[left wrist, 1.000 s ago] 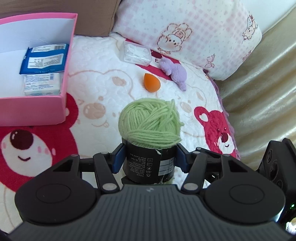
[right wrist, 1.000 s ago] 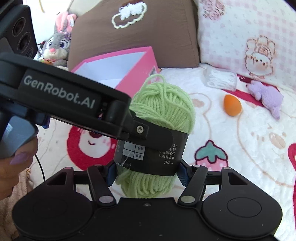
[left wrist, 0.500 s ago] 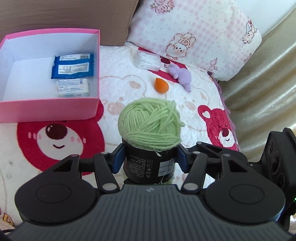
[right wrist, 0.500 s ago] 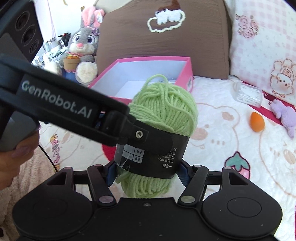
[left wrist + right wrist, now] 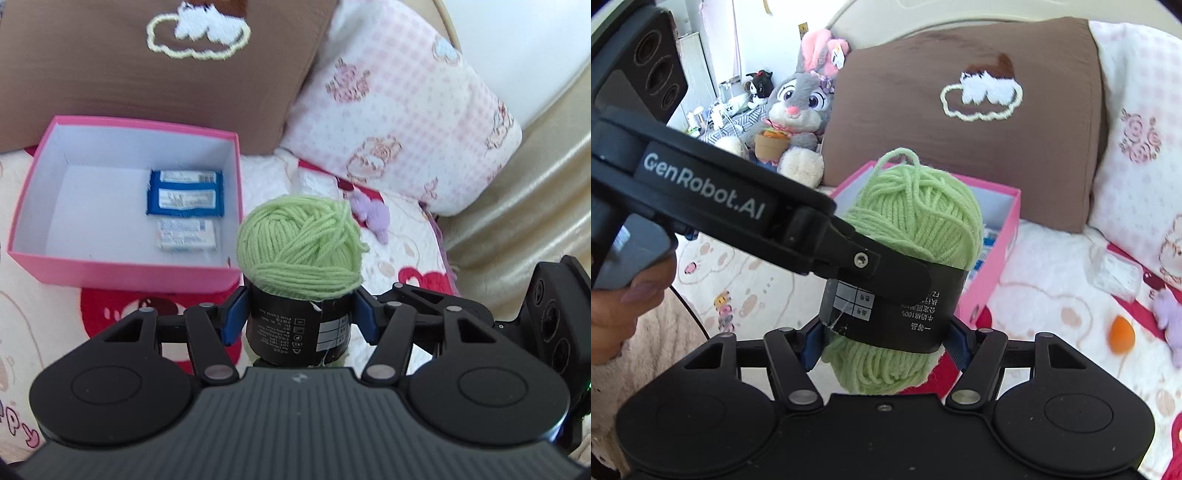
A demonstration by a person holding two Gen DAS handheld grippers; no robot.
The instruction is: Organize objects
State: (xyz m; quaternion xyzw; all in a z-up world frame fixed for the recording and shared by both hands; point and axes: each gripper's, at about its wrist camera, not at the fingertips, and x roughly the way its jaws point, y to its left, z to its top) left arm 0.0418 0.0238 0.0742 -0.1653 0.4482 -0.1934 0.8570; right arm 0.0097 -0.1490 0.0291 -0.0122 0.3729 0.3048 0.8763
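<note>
Both hand-held grippers, left (image 5: 299, 325) and right (image 5: 884, 341), clamp the green yarn ball (image 5: 301, 243); carry it level, seemingly toward the pink box (image 5: 122, 264), releasing together.

Soft, fuzzy green yarn (image 5: 299, 243) is banded by glossy black paper. The pink box (image 5: 122, 266) looks matt cardboard. The bedspread (image 5: 1052, 302) is quilted cloth; the gripper bodies are matt black plastic.
</note>
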